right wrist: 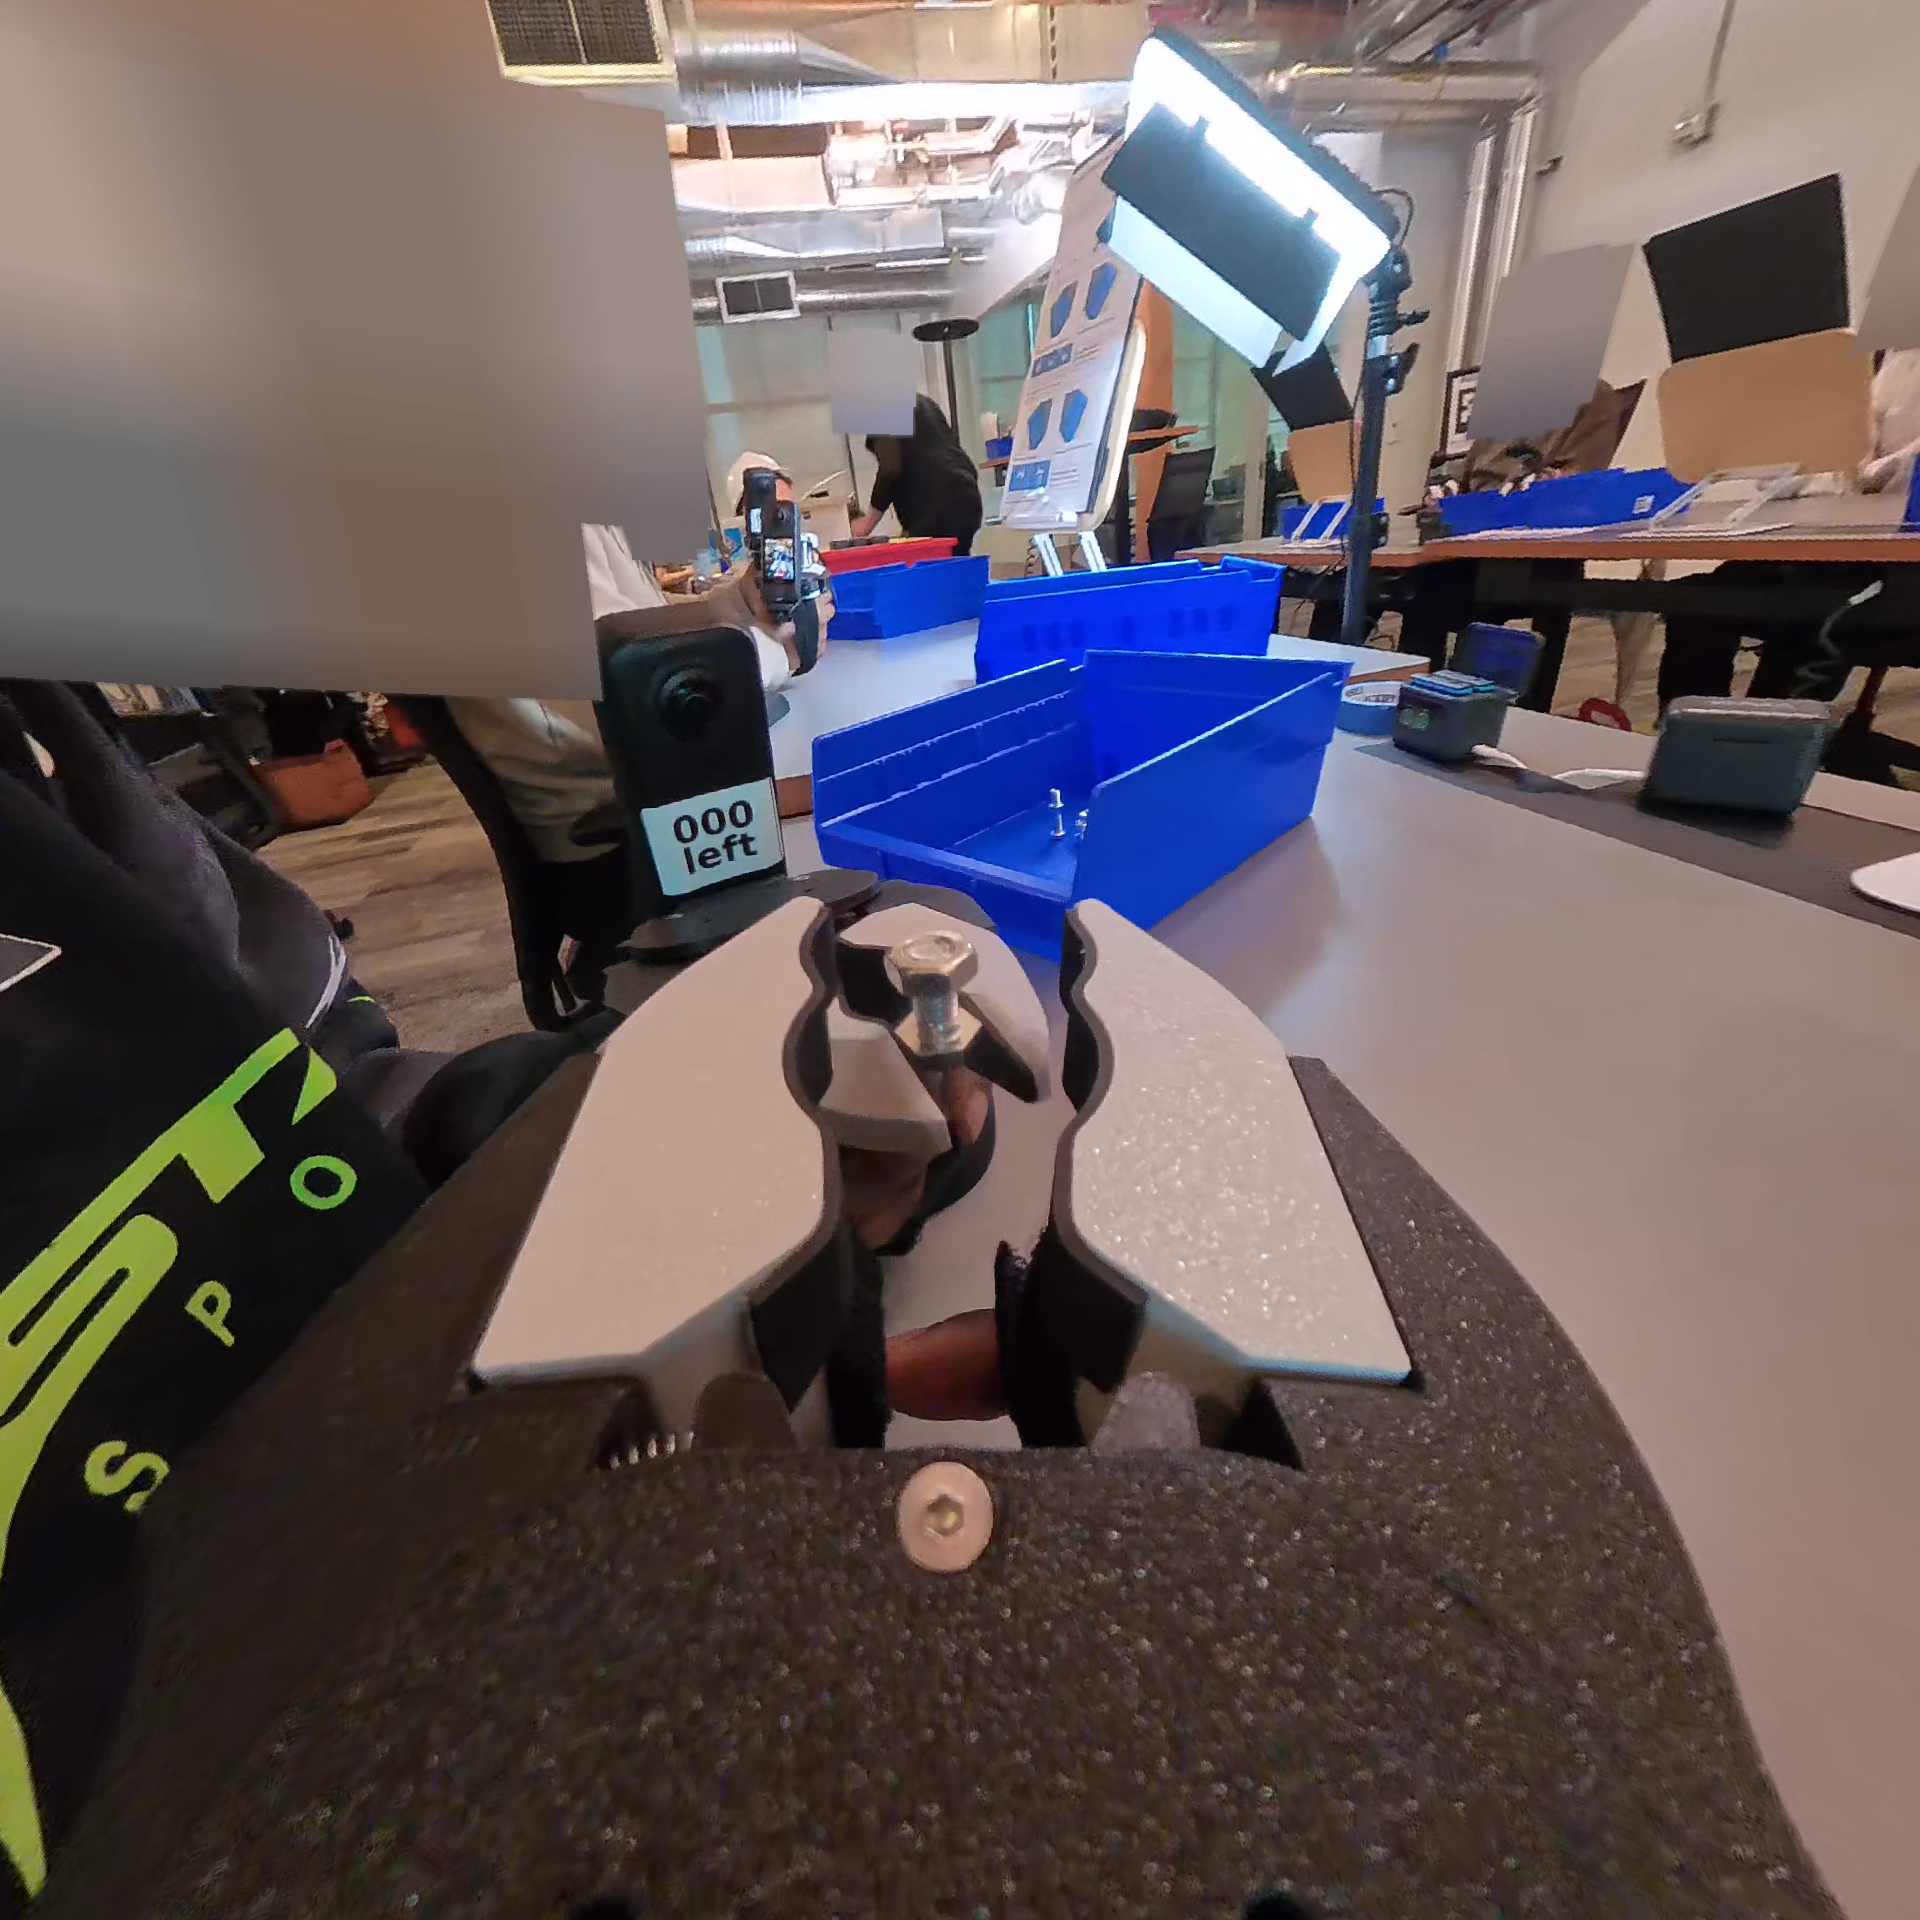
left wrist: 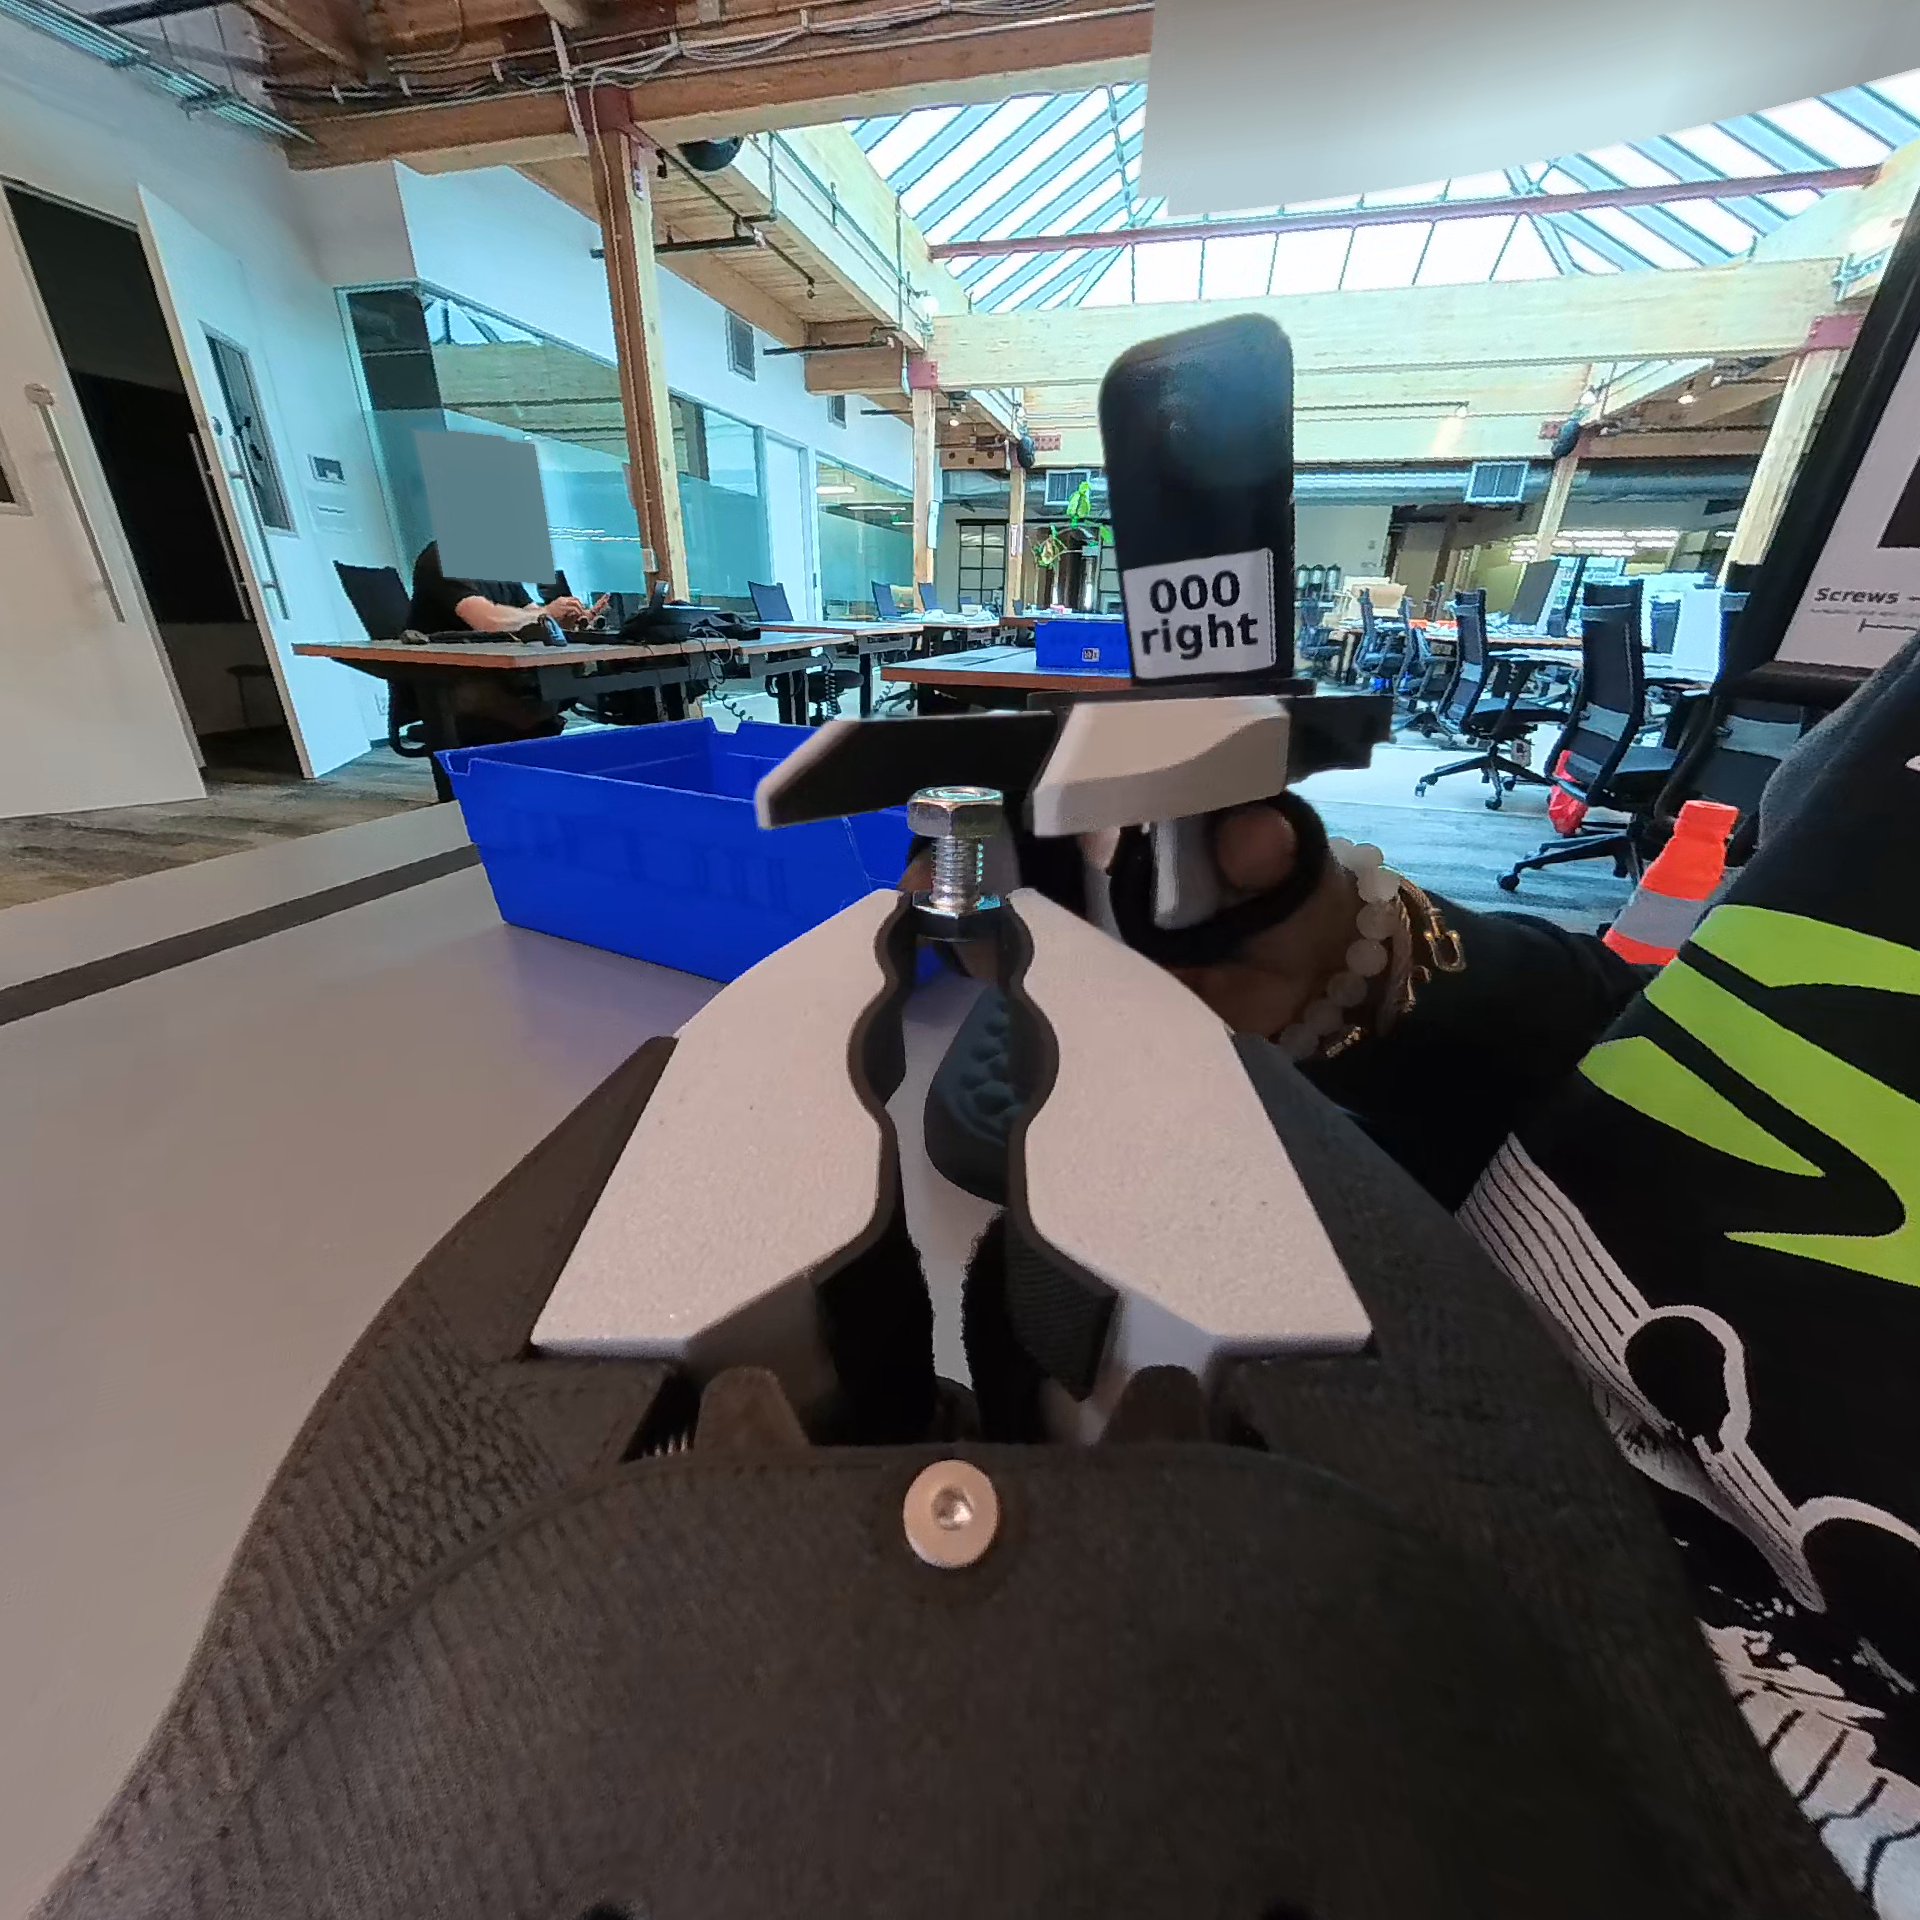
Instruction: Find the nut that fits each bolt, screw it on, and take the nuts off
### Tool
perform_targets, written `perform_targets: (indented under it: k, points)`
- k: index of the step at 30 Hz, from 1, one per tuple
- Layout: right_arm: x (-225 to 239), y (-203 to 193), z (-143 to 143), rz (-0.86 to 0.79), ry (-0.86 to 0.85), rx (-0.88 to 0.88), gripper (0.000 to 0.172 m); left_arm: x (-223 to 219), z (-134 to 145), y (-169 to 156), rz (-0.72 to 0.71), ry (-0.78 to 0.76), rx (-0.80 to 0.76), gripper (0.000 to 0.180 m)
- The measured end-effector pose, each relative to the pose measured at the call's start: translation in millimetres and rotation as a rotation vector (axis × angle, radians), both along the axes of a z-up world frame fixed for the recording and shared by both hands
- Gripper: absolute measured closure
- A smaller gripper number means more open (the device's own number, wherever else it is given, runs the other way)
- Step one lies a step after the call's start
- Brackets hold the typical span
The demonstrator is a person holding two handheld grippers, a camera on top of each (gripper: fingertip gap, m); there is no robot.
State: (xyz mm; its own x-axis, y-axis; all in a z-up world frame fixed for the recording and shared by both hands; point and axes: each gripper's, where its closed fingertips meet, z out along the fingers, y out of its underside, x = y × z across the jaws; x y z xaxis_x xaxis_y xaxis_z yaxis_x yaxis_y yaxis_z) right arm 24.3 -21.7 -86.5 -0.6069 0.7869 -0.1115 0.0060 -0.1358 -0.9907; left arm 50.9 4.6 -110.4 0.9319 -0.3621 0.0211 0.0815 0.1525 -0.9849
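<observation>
The left gripper [left wrist: 958,914] is clamped on one bolt's [left wrist: 957,858] head, shank upright, one nut [left wrist: 955,809] at its top. The right gripper's [right wrist: 943,940] jaws stand apart around that nut, not touching. Beyond, one blue bin [right wrist: 1195,800] holds two more bolts [right wrist: 1062,814].

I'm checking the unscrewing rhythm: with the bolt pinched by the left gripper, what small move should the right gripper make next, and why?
Probably close the right gripper on the hex piece at the bolt's top end, then twist. Its fingers stand open on either side without touching, while the left gripper pinches the lower hex piece.
</observation>
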Motion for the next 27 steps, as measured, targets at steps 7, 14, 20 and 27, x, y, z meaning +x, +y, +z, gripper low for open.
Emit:
perform_targets:
  k: [7, 14, 20, 27]
  points:
    - [-7, 2, -5, -0.024, -0.024, 0.002, 0.132, 1, 0, 0, -0.007, 0.001, -0.001, 0.166]
    - [8, 16, -4, -0.021, -0.009, 0.01, 0.142, -2, 1, 0, 0.002, -0.016, 0.001, 0.166]
    - [15, 43, -1, -0.122, 0.014, -0.011, 0.162, 0, 1, -1, -0.01, -0.013, 0.008, 0.166]
    - [9, 9, 2, -0.002, 0.014, 0.002, 0.132, 0, 0, 0, -0.005, -0.003, 0.001, 0.166]
